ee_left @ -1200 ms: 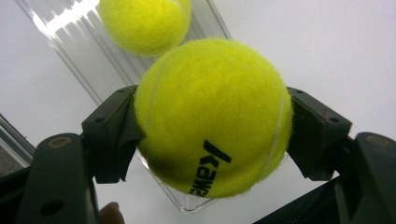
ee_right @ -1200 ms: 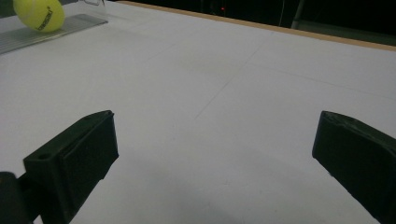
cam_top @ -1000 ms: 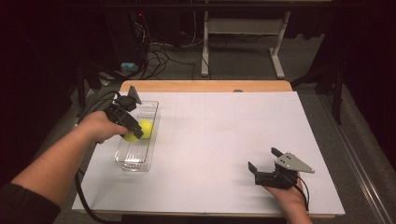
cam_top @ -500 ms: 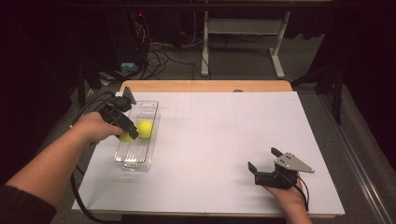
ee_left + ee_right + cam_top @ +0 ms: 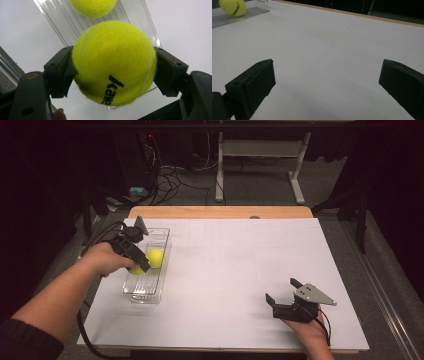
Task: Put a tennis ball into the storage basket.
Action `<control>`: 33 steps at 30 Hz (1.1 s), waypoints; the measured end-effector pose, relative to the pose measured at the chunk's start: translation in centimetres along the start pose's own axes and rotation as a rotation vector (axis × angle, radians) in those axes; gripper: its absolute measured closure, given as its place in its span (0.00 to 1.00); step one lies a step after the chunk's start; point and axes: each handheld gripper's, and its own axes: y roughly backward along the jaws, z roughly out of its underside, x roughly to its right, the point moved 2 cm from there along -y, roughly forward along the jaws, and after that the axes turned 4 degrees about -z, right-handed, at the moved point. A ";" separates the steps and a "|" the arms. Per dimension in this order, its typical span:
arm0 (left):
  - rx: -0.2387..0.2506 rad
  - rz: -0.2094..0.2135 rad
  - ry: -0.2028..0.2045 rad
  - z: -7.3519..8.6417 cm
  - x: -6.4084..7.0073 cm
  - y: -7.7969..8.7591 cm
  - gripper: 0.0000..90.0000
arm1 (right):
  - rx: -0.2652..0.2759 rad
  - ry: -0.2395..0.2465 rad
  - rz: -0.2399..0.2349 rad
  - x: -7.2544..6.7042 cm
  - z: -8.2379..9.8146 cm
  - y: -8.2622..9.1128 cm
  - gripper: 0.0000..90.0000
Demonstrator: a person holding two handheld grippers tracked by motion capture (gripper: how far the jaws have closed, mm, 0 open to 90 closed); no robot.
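The left tongs [image 5: 113, 66] are clamped on a tennis ball [image 5: 113, 62], one jaw pressed into each flank — held just above the clear plastic tray [image 5: 161, 290] that lies near the desk's [image 5: 240, 270] left edge. In the high view the held ball is half hidden behind the gripper at the tray's middle, and a second tennis ball [image 5: 155, 258] rests in the tray just beyond it, towards the far end.

The grip looks sound but shallow: the jaws meet the ball near its widest line, and the felt is soft, so a sideways jolt could let it squirm out. If it drops from here it would probably land in the tray, strike the second ball and send one of them bouncing over the low wall and off the desk's left edge, which is close to the tray. The tray is light and see-through — a knock from a jaw could shove it along the desk.

The right tongs [image 5: 324, 85] stand wide with nothing between them, resting low on the desk well to the right of the tray, so no trouble there.

Black lettering on the held ball is partly cut off and upside down; I cannot read it with confidence. The second ball carries dark print too small to make out.
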 end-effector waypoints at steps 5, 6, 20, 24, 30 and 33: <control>-0.006 0.003 -0.002 -0.1 0.2 -0.7 0.30 | 0.001 0.001 -0.001 0.0 0.0 0.0 0.01; -0.012 0.002 -0.004 -0.2 0.2 -0.8 0.30 | 0.002 0.001 -0.002 0.0 0.0 0.0 0.01; -0.028 0.009 0.001 -0.5 0.4 -2.8 0.30 | 0.001 0.000 0.000 0.0 0.0 0.0 0.01; -0.032 0.001 -0.013 -0.7 0.7 -3.0 0.30 | 0.000 0.004 0.000 0.0 0.0 0.0 0.01; -0.025 -0.006 -0.012 -0.8 0.9 -2.9 0.30 | 0.001 0.001 0.001 0.0 0.0 0.0 0.01; -0.023 -0.003 -0.008 -0.9 0.8 -2.8 0.30 | 0.001 0.000 0.000 0.0 0.0 0.0 0.01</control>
